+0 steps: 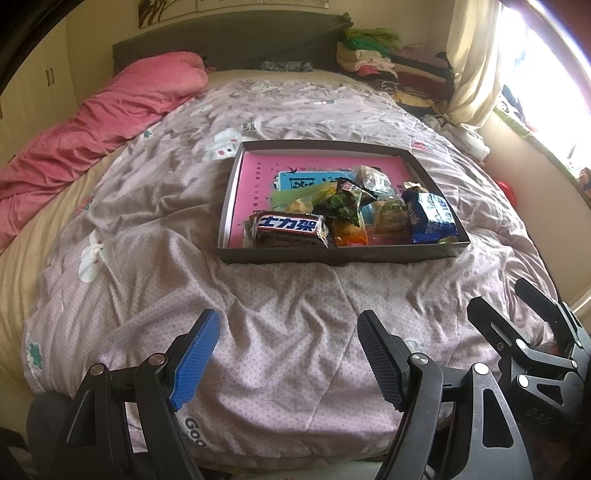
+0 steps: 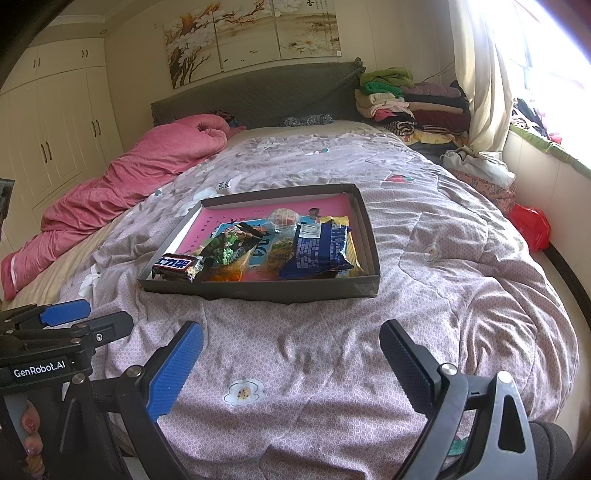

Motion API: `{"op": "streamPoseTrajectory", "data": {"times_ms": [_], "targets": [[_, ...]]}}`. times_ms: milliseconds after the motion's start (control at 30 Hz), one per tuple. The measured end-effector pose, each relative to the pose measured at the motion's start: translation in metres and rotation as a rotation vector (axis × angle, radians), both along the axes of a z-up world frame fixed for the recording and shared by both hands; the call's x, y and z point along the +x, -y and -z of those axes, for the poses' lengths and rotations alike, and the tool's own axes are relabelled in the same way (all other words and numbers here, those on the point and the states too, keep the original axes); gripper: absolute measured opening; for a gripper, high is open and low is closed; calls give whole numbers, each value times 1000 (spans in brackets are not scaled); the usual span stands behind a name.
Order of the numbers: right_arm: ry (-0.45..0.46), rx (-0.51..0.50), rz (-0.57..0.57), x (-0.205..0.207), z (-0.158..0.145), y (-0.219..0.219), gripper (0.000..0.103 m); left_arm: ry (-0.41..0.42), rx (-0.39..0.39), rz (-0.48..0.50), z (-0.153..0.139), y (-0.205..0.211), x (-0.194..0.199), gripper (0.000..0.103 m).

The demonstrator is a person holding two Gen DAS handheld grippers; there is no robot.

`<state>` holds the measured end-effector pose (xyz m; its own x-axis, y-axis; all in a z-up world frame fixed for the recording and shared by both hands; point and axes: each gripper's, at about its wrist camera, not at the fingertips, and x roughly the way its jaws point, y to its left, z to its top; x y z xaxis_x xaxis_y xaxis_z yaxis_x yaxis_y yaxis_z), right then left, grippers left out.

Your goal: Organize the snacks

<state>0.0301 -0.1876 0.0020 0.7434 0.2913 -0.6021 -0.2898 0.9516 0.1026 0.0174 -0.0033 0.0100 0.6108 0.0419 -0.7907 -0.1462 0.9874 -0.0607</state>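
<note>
Both grippers, left gripper [image 1: 288,354] and right gripper [image 2: 291,363], hung over the quilt [image 1: 295,295] with jaws wide and nothing between them. Beyond lay the shallow tray [image 1: 343,254], well apart from either, its snacks [image 2: 258,247] heaped toward the near wall. Risk, as judged: the soft bedding could tilt the tray under a push, and crinkled wrappers might slip. Only the right view showed the wall paintings [image 2: 255,33].

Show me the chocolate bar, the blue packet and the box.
chocolate bar [image 1: 289,226]: left wrist view, on its white lettering.
blue packet [image 2: 320,248]: right wrist view, wrapper's middle.
box [image 2: 266,290]: right wrist view, near outer wall.
</note>
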Motion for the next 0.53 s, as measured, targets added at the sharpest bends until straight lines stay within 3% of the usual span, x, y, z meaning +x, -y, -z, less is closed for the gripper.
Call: {"op": "streamPoseTrajectory", "data": {"times_ms": [367,533], "targets": [[-1,7,7,1,2,2,97,4,-10,3,0,0,3,78],[-12,24,15,8,7,9,97,46,-24,-36,-1,-17,12,81]]}}
